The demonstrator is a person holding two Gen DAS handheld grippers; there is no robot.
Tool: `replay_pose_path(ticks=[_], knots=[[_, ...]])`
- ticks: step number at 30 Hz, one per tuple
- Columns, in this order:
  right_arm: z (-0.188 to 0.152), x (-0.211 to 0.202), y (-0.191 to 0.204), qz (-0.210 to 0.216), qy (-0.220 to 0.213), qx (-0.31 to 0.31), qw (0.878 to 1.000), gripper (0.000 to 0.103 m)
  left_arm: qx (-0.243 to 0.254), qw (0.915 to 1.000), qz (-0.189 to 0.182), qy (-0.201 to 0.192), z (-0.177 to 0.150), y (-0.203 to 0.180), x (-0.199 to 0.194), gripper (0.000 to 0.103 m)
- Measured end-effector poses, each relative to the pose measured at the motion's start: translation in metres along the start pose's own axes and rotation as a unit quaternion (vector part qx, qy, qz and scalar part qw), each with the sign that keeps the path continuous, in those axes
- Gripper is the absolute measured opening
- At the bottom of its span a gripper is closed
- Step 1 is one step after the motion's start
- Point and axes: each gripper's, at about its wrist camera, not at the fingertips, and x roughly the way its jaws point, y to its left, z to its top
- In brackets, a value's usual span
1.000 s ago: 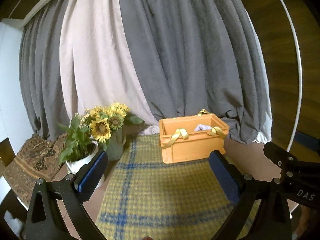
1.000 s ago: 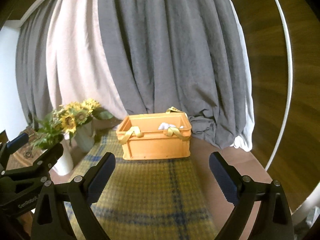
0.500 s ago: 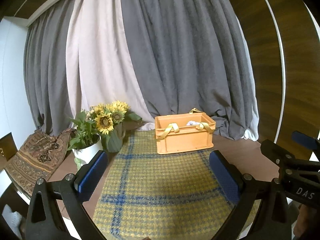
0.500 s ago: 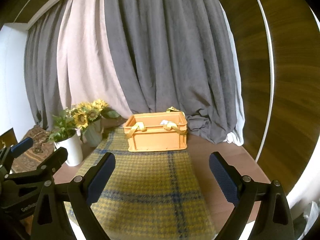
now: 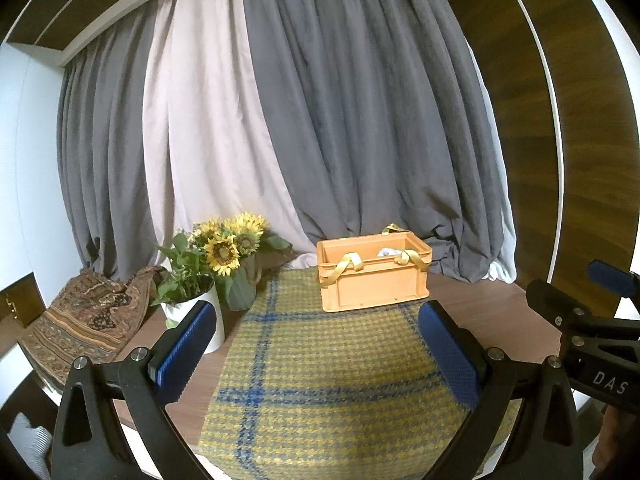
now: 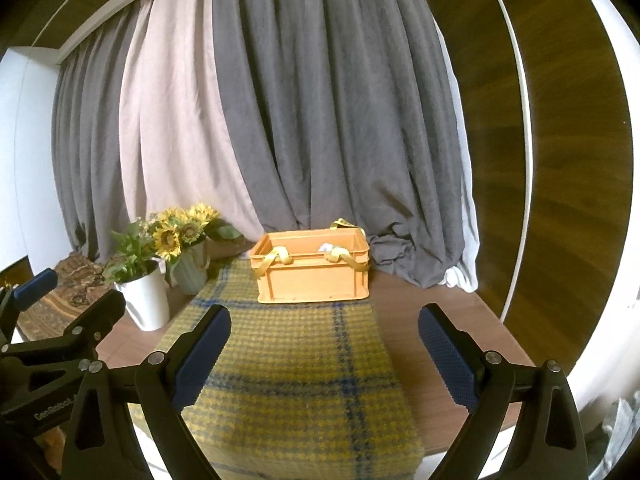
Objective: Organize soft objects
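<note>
Fingers (image 5: 188, 350) apart, plaid cloth (image 5: 320, 380), gray curtains (image 5: 360, 120)

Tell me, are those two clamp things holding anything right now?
Nothing is held. The left hand-held gripper and the right hand-held gripper are both open and empty, hovering over the yellow-and-blue plaid woven cloth.

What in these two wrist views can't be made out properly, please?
- Contents of the orange crate: in both views its front wall hides all but a scrap of white object, too small to identify.
- Near end of the plaid cloth: cut off by the lower edge and gripper frames.
- Patterned fabric: partly hidden behind the white pot in the right view.
</note>
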Motion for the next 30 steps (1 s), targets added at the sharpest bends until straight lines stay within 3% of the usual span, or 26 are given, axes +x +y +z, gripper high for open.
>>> replay_pose_path(ticks=[19, 30], knots=[[0.002, -0.013, -0.002, -0.001, -0.010, -0.004, 1.000, 0.096, -0.003, 0.9997, 0.024, -0.008, -0.001, 0.000, -0.013, 0.103], [0.003, -0.014, -0.003, -0.002, -0.011, -0.002, 1.000, 0.096, -0.002, 0.9998, 0.020, -0.009, -0.002, -0.001, -0.015, 0.103]])
